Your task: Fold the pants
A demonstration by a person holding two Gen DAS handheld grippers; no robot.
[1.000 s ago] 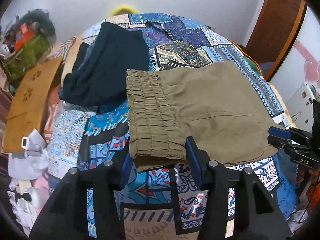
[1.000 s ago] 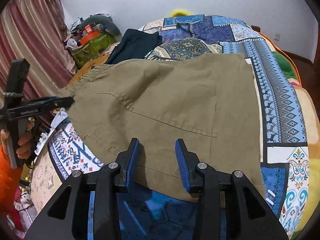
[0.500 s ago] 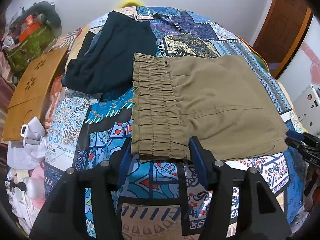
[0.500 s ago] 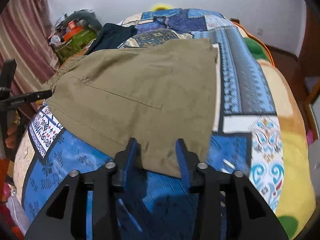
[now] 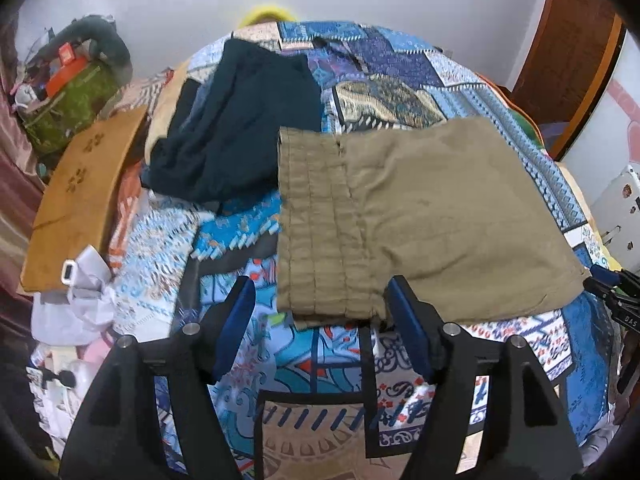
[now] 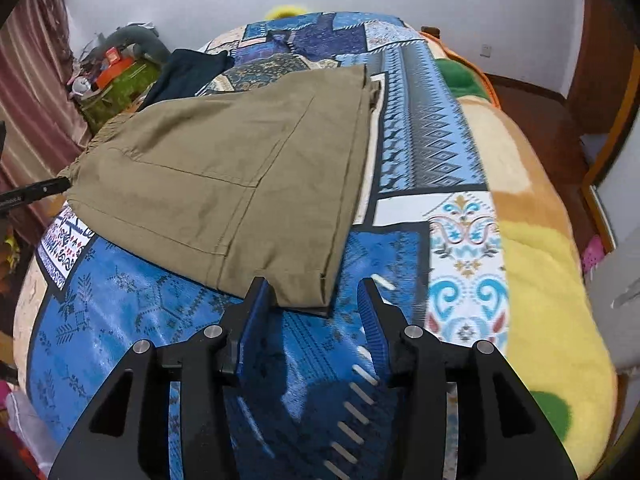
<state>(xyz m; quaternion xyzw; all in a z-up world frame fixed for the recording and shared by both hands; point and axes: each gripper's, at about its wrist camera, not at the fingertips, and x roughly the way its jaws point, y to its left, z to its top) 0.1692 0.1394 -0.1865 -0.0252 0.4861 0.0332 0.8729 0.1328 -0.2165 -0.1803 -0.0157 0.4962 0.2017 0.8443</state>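
Observation:
The olive-khaki pants [image 5: 420,216] lie folded flat on the patterned bedspread [image 5: 320,360], elastic waistband toward my left side. My left gripper [image 5: 320,312] is open, its jaws either side of the near waistband corner. In the right wrist view the pants [image 6: 240,176] show a large patch pocket, and their near hem corner lies between the open jaws of my right gripper [image 6: 312,300]. The tip of the left gripper [image 6: 36,192] shows at the waistband end. The right gripper's blue tip [image 5: 604,276] shows at the hem corner.
A dark navy garment [image 5: 240,120] lies folded behind the waistband. A wooden board [image 5: 84,192] and white bag [image 5: 76,296] sit off the bed's left side, with clutter [image 6: 116,72] beyond. A yellow-green blanket [image 6: 540,260] covers the bed's right edge.
The right gripper has slid right along the near edge to the hem corner and opened wider. The left gripper's jaws have opened wider at the waistband corner. The pants lie flatter.

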